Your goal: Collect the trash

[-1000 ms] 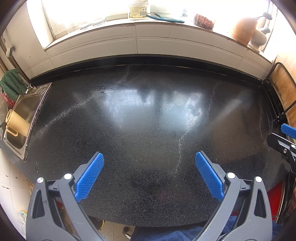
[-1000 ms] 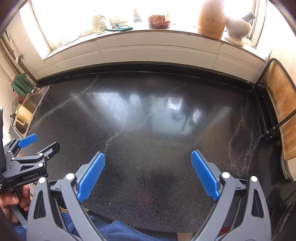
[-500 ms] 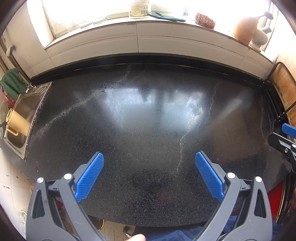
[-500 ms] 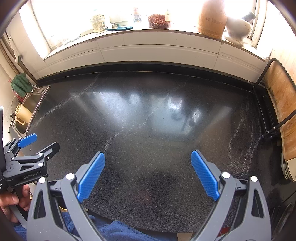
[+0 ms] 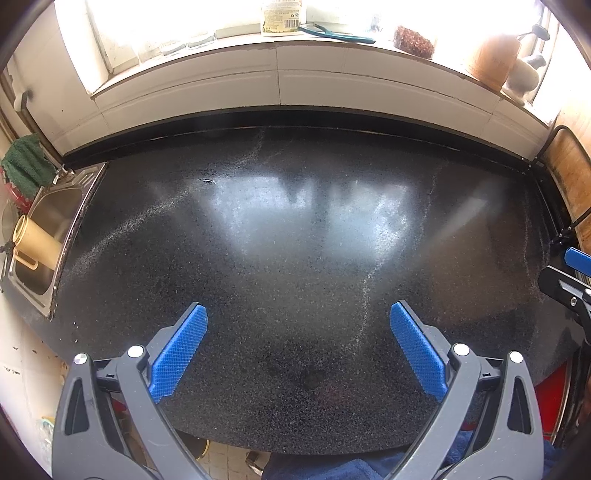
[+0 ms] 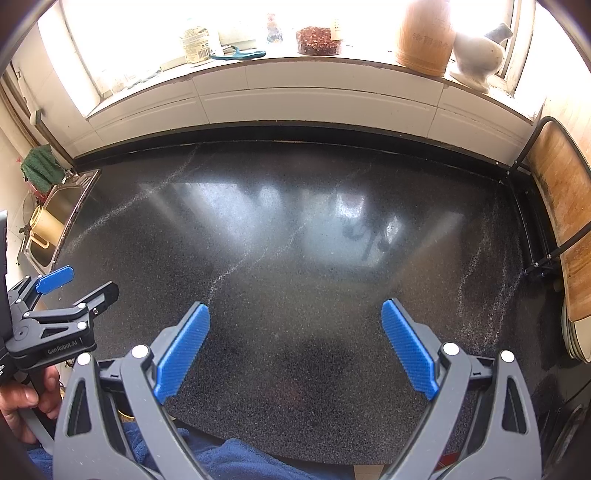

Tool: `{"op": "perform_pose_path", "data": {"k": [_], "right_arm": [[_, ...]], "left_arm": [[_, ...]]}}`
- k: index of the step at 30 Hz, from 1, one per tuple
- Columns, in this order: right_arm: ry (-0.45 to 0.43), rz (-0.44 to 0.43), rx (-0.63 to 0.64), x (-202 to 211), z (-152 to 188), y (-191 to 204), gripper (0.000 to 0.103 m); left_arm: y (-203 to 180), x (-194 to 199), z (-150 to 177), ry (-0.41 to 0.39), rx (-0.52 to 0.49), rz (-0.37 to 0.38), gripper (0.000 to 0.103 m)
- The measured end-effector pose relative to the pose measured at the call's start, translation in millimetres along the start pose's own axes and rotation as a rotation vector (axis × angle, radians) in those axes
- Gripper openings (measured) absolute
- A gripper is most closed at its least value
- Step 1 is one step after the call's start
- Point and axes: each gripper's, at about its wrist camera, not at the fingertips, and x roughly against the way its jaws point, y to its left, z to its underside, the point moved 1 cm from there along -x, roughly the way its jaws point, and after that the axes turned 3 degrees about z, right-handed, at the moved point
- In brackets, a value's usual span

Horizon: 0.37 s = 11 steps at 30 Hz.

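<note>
Both blue-padded grey left tongs (image 5: 298, 347) and right tongs (image 6: 295, 343) are held spread wide, grasping nothing, above the speckled black stone tabletop (image 5: 295, 229), where trash, if any, cannot be made out.

Strong daylight pours in from the window (image 5: 221, 22) at 12 o'clock, blown out to plain white in both views, so the jars on the sill lose detail. The dark speckled surface (image 5: 295, 258) throws back pale, hazy glare patches at its centre. Fisheye bending curves every edge, and black vignette fills the corners. Focus is sharp near the middle.
</note>
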Motion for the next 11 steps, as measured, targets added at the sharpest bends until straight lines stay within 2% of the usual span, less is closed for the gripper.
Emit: {"op": "perform_pose_path", "data": {"k": [11], "right_arm": [[0.010,-0.005,-0.004,-11,-8,-2,0.091]], "left_arm": [[0,-12,-6,0.019,0.000,0.046,0.097]]}}
